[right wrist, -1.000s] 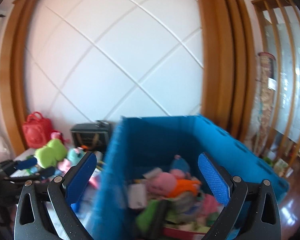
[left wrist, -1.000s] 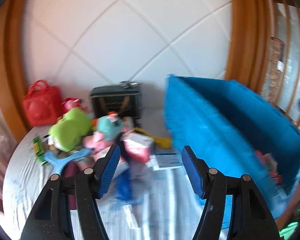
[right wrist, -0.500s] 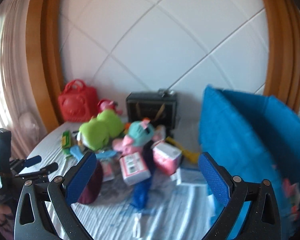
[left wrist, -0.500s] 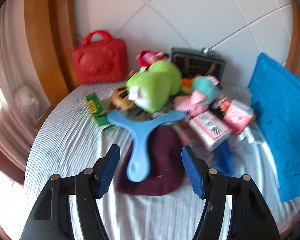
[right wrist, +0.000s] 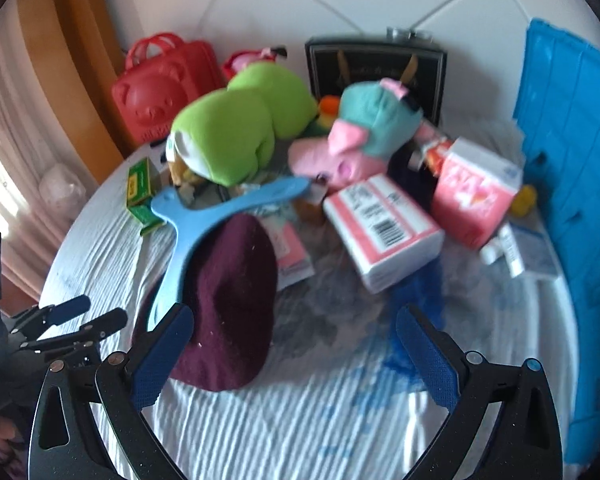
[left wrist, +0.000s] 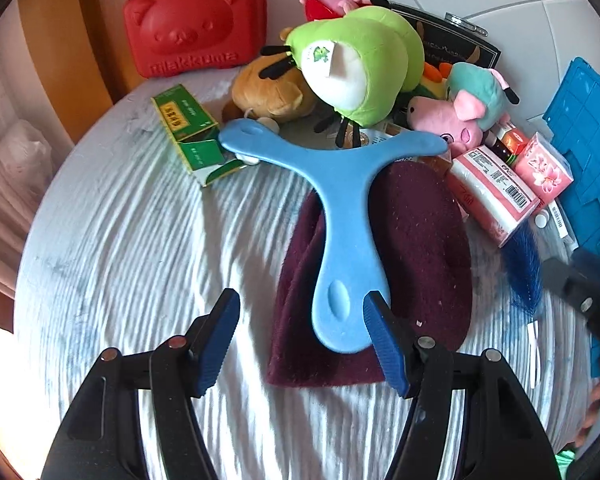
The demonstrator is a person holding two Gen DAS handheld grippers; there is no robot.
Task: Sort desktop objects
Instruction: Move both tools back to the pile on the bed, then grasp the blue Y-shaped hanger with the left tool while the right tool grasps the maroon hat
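From my left wrist view, my left tool (left wrist: 300, 336) hangs with its blue pads spread wide and nothing pinched; the stem end of the blue three-armed boomerang (left wrist: 342, 216) lies just ahead, near the right pad but not gripped. The boomerang rests on a dark maroon hat (left wrist: 416, 248) on the round table (left wrist: 120, 240) with its rippled white cloth. At the back stands a red bear-faced case (left wrist: 196, 20), shut, so I cannot tell what is in it. A green carton (left wrist: 188, 128) lies with its end flap open. Behind the boomerang are a green plush (left wrist: 360, 56), a brown plush (left wrist: 268, 92) and a pink pig plush (left wrist: 452, 124); pink tissue packs (left wrist: 496, 192) lie beside the wall of the blue crate (left wrist: 584, 152), whose inside is hidden. In my right wrist view, somewhat blurred, my right tool (right wrist: 296, 356) is likewise spread and empty, above the cloth between the hat (right wrist: 228, 300) and a blue feathery thing (right wrist: 416, 292). A black box (right wrist: 376, 68) stands at the wall, and the crate (right wrist: 568, 160) rises at the right, contents out of sight. My left tool (right wrist: 84, 316) shows at the left edge.
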